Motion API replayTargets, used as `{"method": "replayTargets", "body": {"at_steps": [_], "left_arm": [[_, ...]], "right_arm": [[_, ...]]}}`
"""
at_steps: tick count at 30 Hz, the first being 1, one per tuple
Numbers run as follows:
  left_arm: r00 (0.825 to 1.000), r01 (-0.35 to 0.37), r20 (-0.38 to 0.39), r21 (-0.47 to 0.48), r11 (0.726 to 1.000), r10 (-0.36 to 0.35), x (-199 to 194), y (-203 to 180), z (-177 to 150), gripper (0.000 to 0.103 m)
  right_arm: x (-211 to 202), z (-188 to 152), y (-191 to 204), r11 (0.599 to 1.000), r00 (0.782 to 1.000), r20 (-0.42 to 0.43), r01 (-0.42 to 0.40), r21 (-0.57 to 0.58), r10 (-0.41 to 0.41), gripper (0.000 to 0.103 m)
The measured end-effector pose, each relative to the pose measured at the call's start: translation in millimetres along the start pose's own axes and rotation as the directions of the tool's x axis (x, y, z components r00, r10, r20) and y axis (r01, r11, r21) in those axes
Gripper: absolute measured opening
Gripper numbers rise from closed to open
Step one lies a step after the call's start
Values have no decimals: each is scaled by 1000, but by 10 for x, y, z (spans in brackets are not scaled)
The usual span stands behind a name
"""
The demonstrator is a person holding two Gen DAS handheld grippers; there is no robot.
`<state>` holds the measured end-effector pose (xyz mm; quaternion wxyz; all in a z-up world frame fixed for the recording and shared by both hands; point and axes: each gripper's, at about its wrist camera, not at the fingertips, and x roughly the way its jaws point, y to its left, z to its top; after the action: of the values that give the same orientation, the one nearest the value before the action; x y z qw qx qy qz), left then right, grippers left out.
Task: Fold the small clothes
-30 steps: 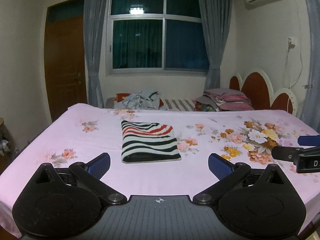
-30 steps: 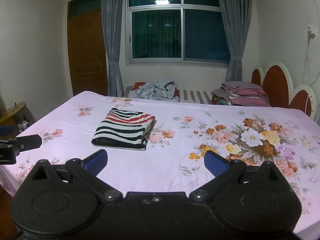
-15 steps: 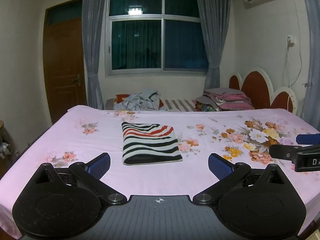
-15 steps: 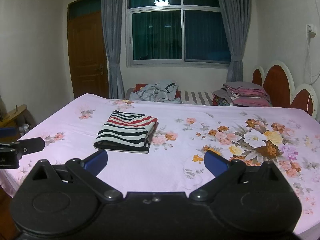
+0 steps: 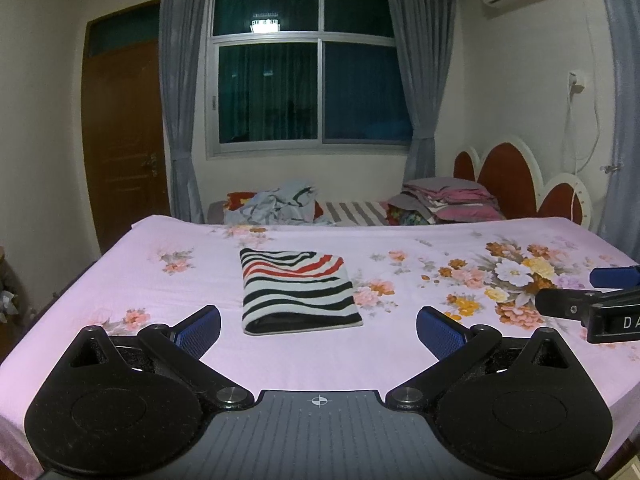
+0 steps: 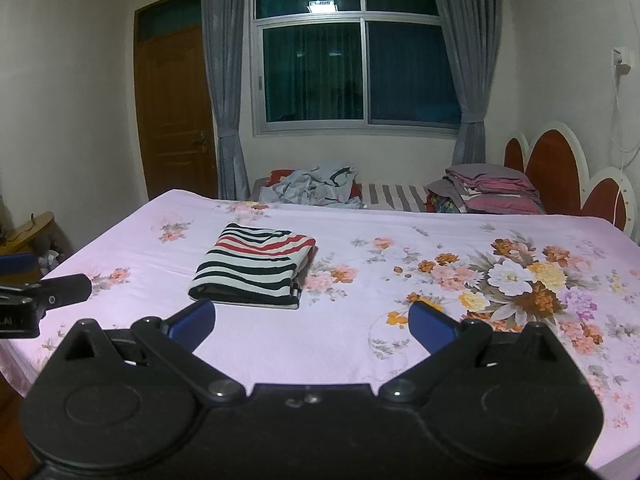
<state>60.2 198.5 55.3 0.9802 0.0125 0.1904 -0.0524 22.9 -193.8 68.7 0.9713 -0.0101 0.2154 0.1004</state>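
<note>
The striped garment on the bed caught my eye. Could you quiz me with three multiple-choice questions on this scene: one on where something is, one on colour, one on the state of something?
1. Where does the striped garment lie?
A. On the pink floral bedsheet, ahead of both grippers
B. On the pile by the window
C. Between one gripper's fingers

2. What colours are its stripes?
A. Blue and yellow
B. Black, white and red
C. Green and grey

3. What state are the left gripper and right gripper in?
A. Both shut on cloth
B. One open, one shut
C. Both open, holding nothing

Answers: 1 A, it rests flat on the sheet, apart from both grippers. 2 B, black and white bands run across it, with red ones near the far end. 3 C, each pair of blue pads stands wide apart with only bedsheet showing between.
</note>
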Motion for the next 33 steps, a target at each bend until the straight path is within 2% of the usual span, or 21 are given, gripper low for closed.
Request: {"method": "replayTargets", "body": {"at_steps": [33], "left_arm": [[1000,-3,16,4,1000,3,-7,18,12,103]], "right_arm": [[-31,16,33,1000,1000,2,5,0,-5,103]]}}
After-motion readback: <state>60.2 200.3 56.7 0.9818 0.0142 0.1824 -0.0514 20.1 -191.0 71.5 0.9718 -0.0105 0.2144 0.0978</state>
